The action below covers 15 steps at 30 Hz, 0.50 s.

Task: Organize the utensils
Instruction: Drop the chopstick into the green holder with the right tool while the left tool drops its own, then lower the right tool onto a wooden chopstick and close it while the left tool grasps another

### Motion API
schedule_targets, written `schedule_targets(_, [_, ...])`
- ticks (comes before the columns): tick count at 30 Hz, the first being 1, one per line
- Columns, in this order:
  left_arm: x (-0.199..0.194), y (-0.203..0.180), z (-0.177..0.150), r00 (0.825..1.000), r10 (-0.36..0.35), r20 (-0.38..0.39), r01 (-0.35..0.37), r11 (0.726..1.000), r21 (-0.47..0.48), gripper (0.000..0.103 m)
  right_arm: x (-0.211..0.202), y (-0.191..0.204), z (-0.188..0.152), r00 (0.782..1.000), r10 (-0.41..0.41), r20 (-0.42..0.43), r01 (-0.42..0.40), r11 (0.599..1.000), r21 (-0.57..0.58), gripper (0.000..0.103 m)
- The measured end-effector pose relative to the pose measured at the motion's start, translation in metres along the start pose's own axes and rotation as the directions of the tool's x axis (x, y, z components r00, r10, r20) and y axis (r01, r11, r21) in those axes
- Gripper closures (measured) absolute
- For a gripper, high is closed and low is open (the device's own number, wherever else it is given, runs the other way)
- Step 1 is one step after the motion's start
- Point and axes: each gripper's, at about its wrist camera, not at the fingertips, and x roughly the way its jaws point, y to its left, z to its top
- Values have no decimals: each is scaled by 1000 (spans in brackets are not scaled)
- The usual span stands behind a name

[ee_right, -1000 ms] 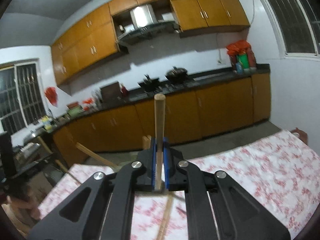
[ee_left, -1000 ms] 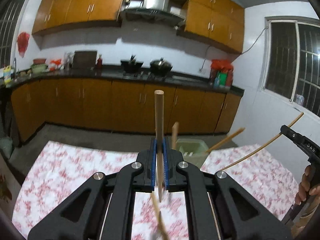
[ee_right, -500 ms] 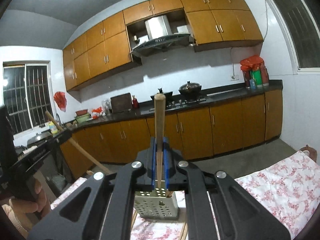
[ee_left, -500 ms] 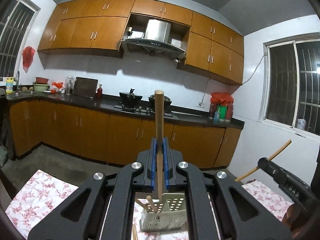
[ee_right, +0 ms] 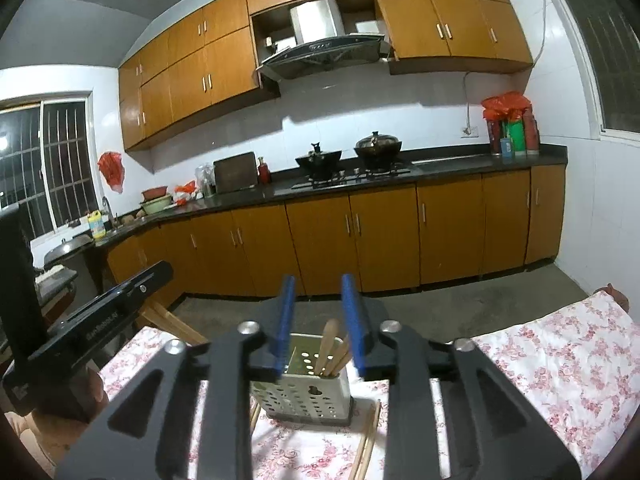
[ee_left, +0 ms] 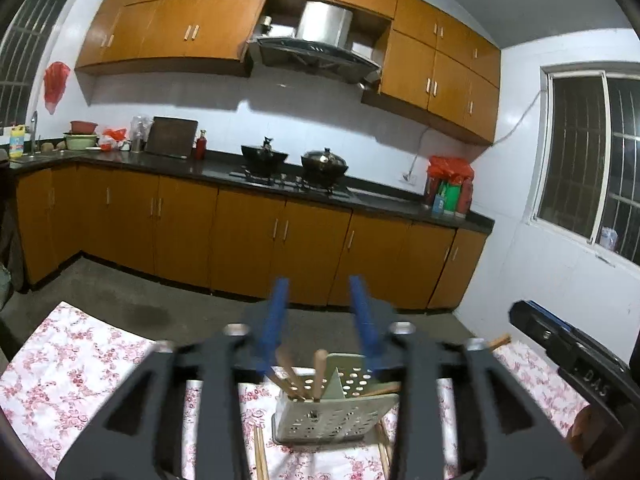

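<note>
Orange kitchen cabinets and a dark worktop are filling the background, while a floral cloth is covering the counter (ee_left: 80, 364) in front. On it the perforated utensil holder (ee_left: 332, 416) is standing upright, with several wooden chopsticks (ee_left: 319, 372) leaning inside it, their long axes running up and slightly tilted. More loose chopsticks (ee_right: 370, 436) are lying flat on the cloth beside the holder's base, pointing roughly toward the cameras.

Both grippers are hovering just above the holder, pointing a little downward. The left gripper (ee_left: 320, 320) is opening, its blue fingers (ee_left: 276, 312) standing apart with nothing pressed between them; the sticks below are resting in the holder. The right gripper (ee_right: 318, 316) is opening too, its fingers (ee_right: 286, 308) parted and gripping nothing, a stick top showing beneath the gap but inside the holder.

The holder is lying directly ahead of and below both pairs of fingers, so neither hand is clearly nearer. Judging by this, the coming move is depending on the loose sticks on the cloth: they are lying lower and closer in than the holder, so a gripper would probably need to pull back and dip to reach them along their length.
</note>
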Motion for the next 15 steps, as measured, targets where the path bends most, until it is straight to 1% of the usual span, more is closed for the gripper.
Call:
schedule_targets(1, [-4,2,2,1000,-1,7,2,1000,-7,62,-6,-2,2,1000,-5,11,5,1000,7,73])
schedule_targets(3, [-11,5,5,1000,-5,14,5,1000,-18,60,-17,-7,2,1000,-16,22,16,1000,16,69])
schedule_targets(5, [-21,9,7,1000,-2,26,2,1000,-27,60,-31,-15,2,999,-43,33,42,999,30,66])
schedule_targets(7, [-35,15,8,999,12,36,-11,999,-32,59,-40,-26,0,997,-73,26,72,996,46,64])
schedule_targets(8, [-41,18,7,999,21,38,-20,999,-33,56,-43,-32,-4,995,-97,10,96,994,54,62])
schedule_targets(10, [-52,27,3,998,57,36,-56,998,-34,51,-43,-45,-16,989,-139,-42,142,988,64,61])
schedule_targets(12, [-61,37,-8,995,98,19,-98,995,-26,50,-37,-58,-35,977,-181,-117,189,979,70,61])
schedule_targets(14, [-63,45,-23,990,142,-17,-142,990,-9,50,-22,-72,-62,950,-208,-234,231,970,76,62])
schedule_targets(15, [-62,51,-36,985,166,-53,-166,986,3,50,-17,-75,-72,939,-205,-277,235,969,79,61])
